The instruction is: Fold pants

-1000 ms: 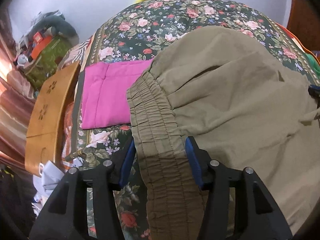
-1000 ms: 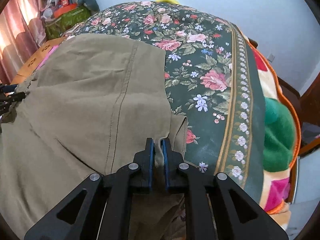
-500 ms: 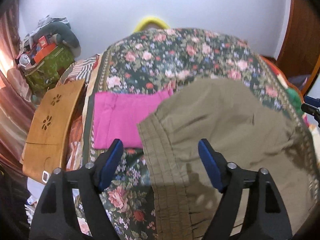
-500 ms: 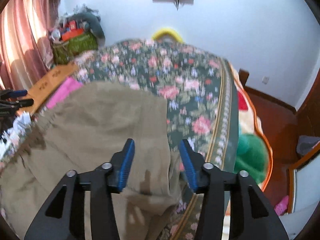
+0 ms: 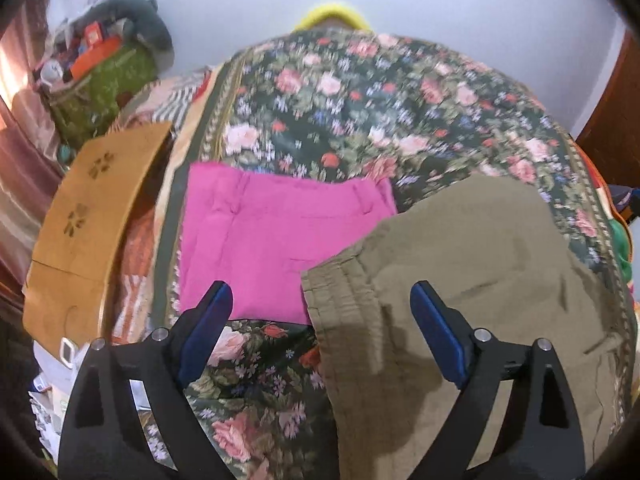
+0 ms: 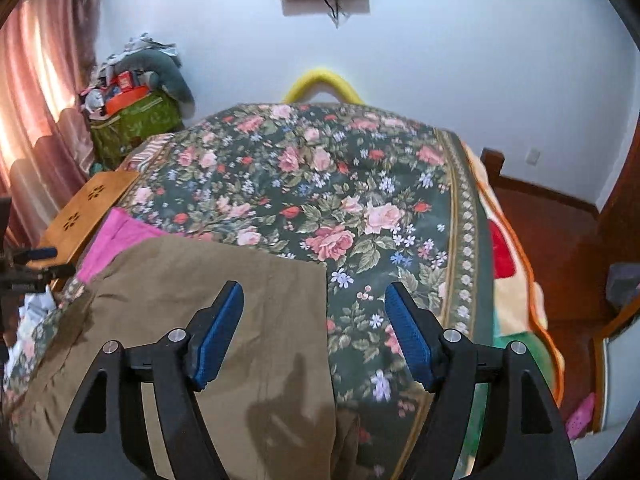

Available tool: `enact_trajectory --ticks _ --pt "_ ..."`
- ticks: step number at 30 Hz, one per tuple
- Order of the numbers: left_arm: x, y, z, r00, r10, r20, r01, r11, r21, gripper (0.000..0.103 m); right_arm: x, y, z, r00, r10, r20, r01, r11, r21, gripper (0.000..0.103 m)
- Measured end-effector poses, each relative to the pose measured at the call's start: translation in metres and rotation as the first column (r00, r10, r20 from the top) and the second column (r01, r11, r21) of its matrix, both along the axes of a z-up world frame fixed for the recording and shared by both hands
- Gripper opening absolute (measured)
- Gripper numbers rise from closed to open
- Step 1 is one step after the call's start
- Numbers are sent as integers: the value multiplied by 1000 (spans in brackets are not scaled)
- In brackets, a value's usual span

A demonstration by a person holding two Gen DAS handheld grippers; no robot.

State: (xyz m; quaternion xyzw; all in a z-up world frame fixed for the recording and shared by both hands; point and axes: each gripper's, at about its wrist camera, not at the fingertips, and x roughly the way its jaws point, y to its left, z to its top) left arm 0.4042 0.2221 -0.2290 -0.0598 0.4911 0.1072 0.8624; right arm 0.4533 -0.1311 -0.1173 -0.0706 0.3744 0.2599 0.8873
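Olive-green pants (image 5: 472, 264) lie folded flat on the floral bedspread (image 5: 360, 92), elastic waistband (image 5: 340, 304) at their left edge. They also show in the right wrist view (image 6: 224, 292). My left gripper (image 5: 320, 312) is open and empty, raised above the waistband. My right gripper (image 6: 314, 320) is open and empty, raised above the pants' right edge. Neither touches the cloth.
A folded pink garment (image 5: 276, 236) lies left of the pants, partly under them. A wooden lap table (image 5: 88, 216) leans at the bed's left side. A green bag of clutter (image 6: 132, 116) stands by the curtain. A wooden floor (image 6: 560, 240) lies right of the bed.
Both grippers let go of the pants, opened wide and lifted back from the bed. The pants now lie flat. One second ago the right gripper was shut on the cloth.
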Motion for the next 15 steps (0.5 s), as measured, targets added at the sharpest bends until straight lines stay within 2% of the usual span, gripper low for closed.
enact_trajectory --ticks 9,15 --pt "24 20 -45 998 3 -58 -10 992 -129 91 59 42 -55 991 17 -130 -23 999 -47 70" --pt "37 24 -57 998 -9 -67 -1 990 -141 91 87 61 -95 975 8 -221 -25 997 -76 70"
